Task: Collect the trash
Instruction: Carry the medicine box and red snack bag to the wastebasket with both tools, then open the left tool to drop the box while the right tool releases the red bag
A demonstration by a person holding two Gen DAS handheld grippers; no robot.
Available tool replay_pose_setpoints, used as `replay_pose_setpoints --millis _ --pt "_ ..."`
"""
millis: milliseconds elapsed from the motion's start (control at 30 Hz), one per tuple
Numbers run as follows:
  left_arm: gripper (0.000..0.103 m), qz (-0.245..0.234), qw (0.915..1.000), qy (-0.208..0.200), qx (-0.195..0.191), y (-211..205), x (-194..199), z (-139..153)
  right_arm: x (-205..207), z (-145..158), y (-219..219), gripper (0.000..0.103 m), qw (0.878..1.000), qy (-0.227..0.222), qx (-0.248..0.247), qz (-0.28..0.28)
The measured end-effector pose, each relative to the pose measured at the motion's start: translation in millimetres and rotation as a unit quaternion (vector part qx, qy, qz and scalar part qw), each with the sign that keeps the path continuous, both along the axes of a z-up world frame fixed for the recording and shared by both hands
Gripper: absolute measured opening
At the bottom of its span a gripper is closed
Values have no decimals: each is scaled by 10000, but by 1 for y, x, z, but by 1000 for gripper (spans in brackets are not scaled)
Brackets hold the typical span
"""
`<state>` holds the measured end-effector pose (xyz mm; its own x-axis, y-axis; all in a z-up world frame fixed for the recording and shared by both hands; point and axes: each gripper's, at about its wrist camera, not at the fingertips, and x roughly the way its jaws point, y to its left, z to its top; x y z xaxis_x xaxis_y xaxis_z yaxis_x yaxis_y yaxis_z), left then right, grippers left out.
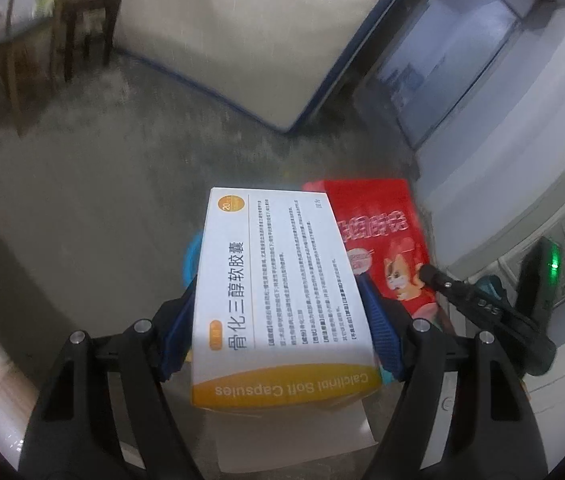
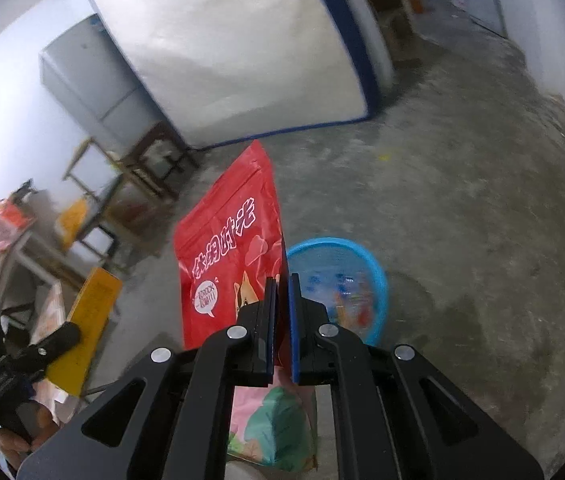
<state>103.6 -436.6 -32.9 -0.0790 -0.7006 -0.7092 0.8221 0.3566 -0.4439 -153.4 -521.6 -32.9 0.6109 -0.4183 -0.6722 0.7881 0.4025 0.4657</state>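
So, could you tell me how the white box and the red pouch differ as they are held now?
The white box is stiff, with an orange band and black print; the red pouch is a soft, flat bag with a cartoon. The box fills wide-set jaws of the left gripper; the right gripper pinches the pouch's thin edge, nearly shut. Both are held above the floor.

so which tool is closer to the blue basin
Probably the left. The blue basin sits on the floor just ahead-right of the right tool, which grips the red bag. The left tool, holding the box, seems to hover over its rim.
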Motion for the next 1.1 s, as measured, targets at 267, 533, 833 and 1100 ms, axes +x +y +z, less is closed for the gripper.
replay_pose_setpoints --millis 267,533,833,1100 --pt "74 186 9977 432 494 -87 11 -87 18 -87 -68 6 9972 32 728 -185" --pt "85 547 9943 475 786 -116 29 -124 48 -195 -111 37 9911 533 1129 -454" --pt "85 536 9967 524 320 -75 32 -101 29 -187 -83 38 9949 614 664 -440" --pt "85 -314 9994 -110 -111 2 -20 -14 66 -170 -70 16 9938 1010 350 315"
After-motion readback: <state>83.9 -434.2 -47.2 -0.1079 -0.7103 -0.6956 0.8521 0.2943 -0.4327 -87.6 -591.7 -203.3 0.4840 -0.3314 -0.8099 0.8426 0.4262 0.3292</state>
